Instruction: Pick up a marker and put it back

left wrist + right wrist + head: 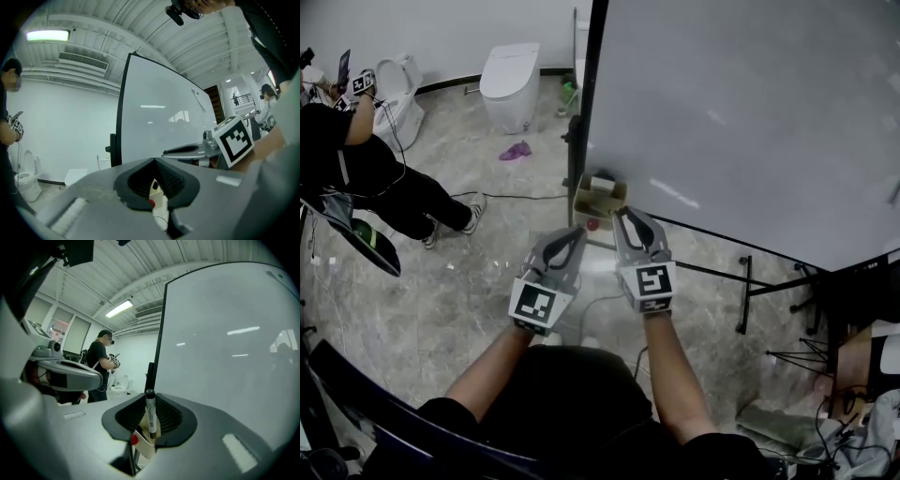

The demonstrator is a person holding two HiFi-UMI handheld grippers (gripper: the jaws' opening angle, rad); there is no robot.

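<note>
**Right gripper view.** Your right gripper (151,401) has its jaws closed on a white-barrelled marker with a black cap (150,416). The dark ribbed pads (169,417) press on the barrel from both sides. The marker stands upright, cap uppermost, and its lower end is over the open-topped beige cardboard box (147,448). A small red round piece (134,440) sits at the box's near edge.

**Left gripper view.** Your left gripper (154,161) holds nothing, and its jaw tips meet. The same box (158,197) and red piece (151,203) show through the gap below the tips.

**Head view.** You hold both tools side by side, left gripper (570,234) and right gripper (628,217), pointing at the box (602,199). The box sits at the foot of the large black-framed whiteboard (741,112). The right tips are just beside the box's near rim, and the red piece (592,225) lies between the two tools. The marker itself cannot be made out from this angle.

**Background.** A person in black clothing (356,159) is at the far left, and a white toilet (508,84) stands on the grey marbled floor (469,291).
</note>
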